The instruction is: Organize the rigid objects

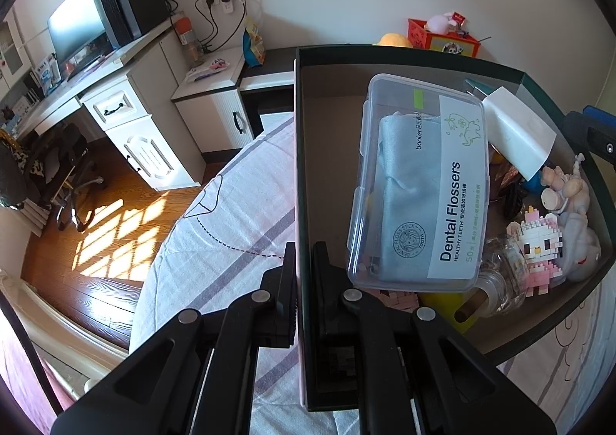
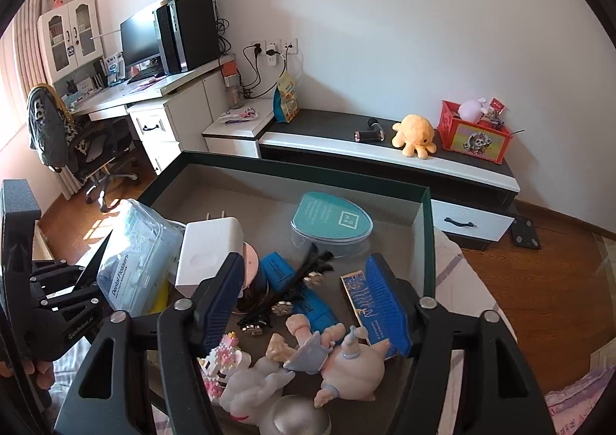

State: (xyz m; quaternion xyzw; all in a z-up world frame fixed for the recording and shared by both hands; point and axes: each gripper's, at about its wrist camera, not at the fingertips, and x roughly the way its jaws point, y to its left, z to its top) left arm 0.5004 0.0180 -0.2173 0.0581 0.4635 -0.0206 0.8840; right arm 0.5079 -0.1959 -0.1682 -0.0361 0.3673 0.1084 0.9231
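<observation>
Lying between the open right claw [image 2: 312, 304] fingers, figurines [image 2: 335, 354]

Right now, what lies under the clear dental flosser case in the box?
The flosser case rests tilted over a yellow item and a clear bottle; whatever else is beneath stays hidden.

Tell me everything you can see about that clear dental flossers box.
The flossers box is a clear plastic rectangle with rounded corners and a snap lid. A white label reads "Dental Flossers, Healthy Teeth", and pale blue packets show through the wall. It lies tilted inside the dark green tray, propped on other clutter, with its low end over a yellow item. A white charger leans beside it. Neither pair of tongs touches it; the left tongs clamp the tray's wall.
</observation>
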